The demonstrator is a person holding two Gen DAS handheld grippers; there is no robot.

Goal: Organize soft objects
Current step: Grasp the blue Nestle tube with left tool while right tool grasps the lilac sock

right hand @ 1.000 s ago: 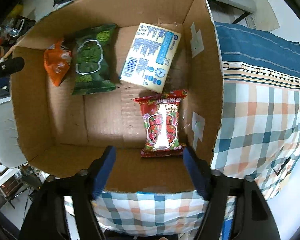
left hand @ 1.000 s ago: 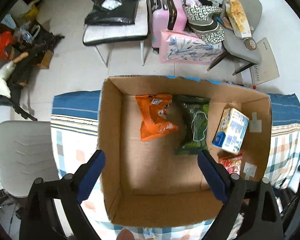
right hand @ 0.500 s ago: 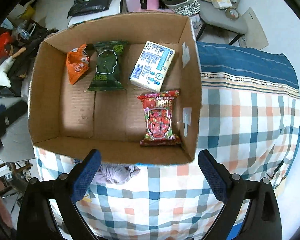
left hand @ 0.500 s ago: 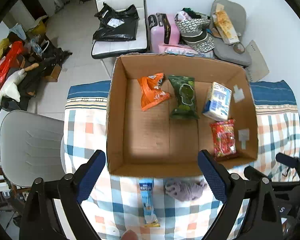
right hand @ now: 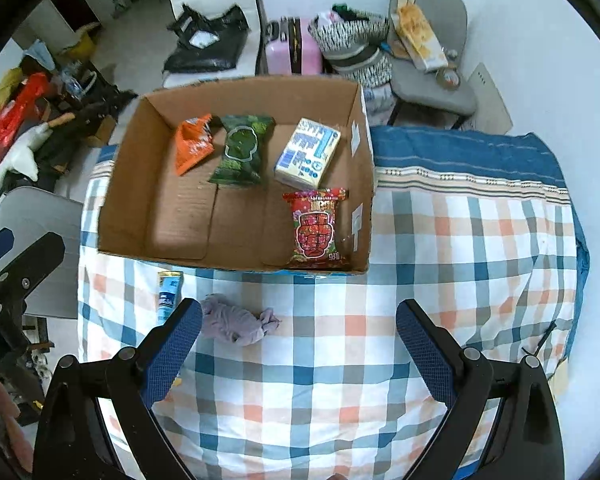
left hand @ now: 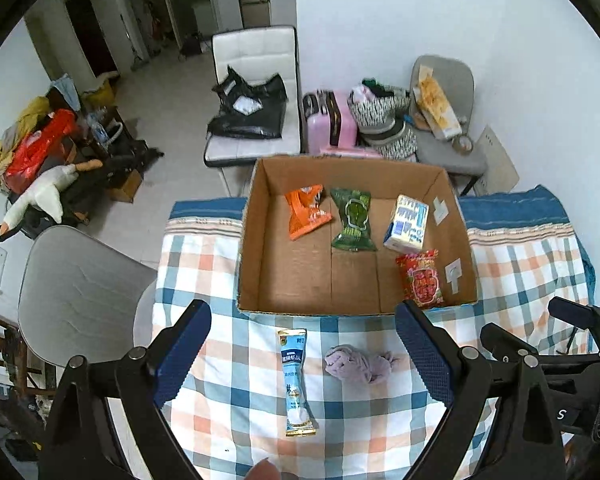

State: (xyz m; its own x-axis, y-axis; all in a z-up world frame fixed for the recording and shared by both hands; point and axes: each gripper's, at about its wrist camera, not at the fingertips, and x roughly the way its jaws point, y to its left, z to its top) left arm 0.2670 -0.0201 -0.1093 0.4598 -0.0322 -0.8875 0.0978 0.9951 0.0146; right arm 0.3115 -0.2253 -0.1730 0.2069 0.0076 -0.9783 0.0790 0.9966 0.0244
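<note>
A cardboard box (left hand: 250,216) (right hand: 118,196) stands on a plaid-covered table. It holds an orange packet (left hand: 306,210) (right hand: 192,142), a green packet (left hand: 353,218) (right hand: 242,150), a white-blue pack (left hand: 407,222) (right hand: 308,152) and a red packet (left hand: 419,278) (right hand: 315,228). In front of the box lie a blue-white sachet (left hand: 295,380) (right hand: 169,294) and a crumpled lilac cloth (left hand: 356,364) (right hand: 236,320). My left gripper (left hand: 302,354) is open and empty, above the sachet and cloth. My right gripper (right hand: 298,352) is open and empty, to the right of the cloth.
The plaid tablecloth (right hand: 460,260) covers the table to its edges. A grey chair (left hand: 72,292) stands at the table's left. Behind the box are a white chair with a black bag (left hand: 252,116), a pink suitcase (left hand: 332,120) and a grey chair with clutter (left hand: 440,120).
Both grippers have pulled back and up from over the box. The sachet and lilac cloth in front of the box have come into view. Both stay open.
</note>
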